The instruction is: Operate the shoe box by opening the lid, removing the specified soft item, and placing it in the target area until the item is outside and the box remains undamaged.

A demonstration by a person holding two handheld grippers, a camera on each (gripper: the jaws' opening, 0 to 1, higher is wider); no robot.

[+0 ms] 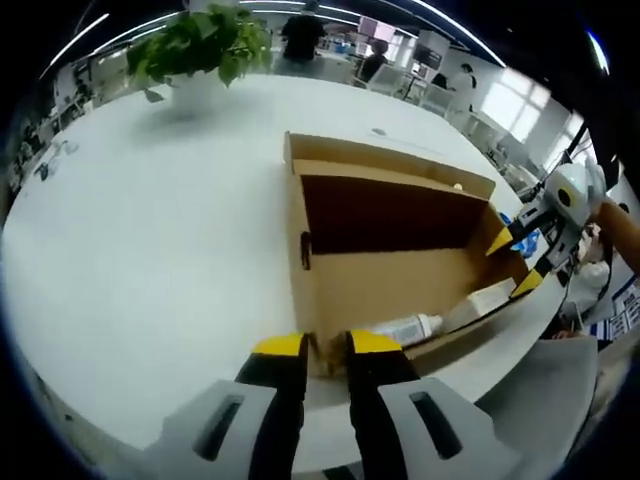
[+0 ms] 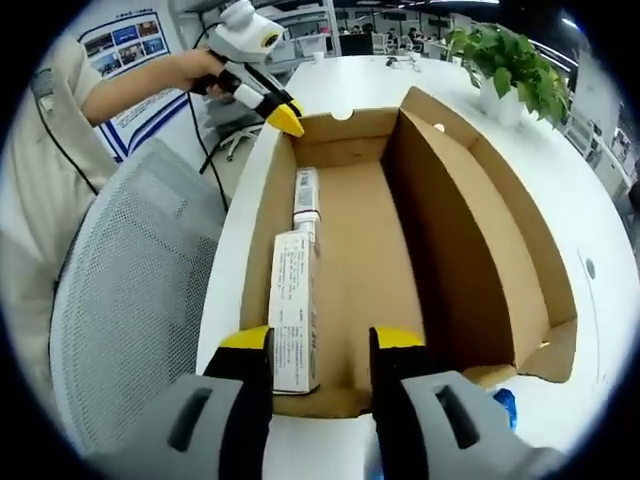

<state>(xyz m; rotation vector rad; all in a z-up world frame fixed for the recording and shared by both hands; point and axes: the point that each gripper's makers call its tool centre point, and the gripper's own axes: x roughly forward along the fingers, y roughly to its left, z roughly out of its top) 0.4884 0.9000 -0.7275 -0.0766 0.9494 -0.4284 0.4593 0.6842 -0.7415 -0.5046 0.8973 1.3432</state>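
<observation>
White table point(image 1: 150, 250) bears open shoe box point(image 2: 480, 250), plant point(image 1: 200, 45) behind; both grippers parted, holding nothing

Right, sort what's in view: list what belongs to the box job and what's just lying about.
Part of the job:
- open cardboard shoe box
- white tube lying inside it
- long white carton inside it
- left tongs, at the box's end wall
- right tongs, open at the other end

Just lying about:
- potted plant
- mesh chair
- white table under the box
</observation>
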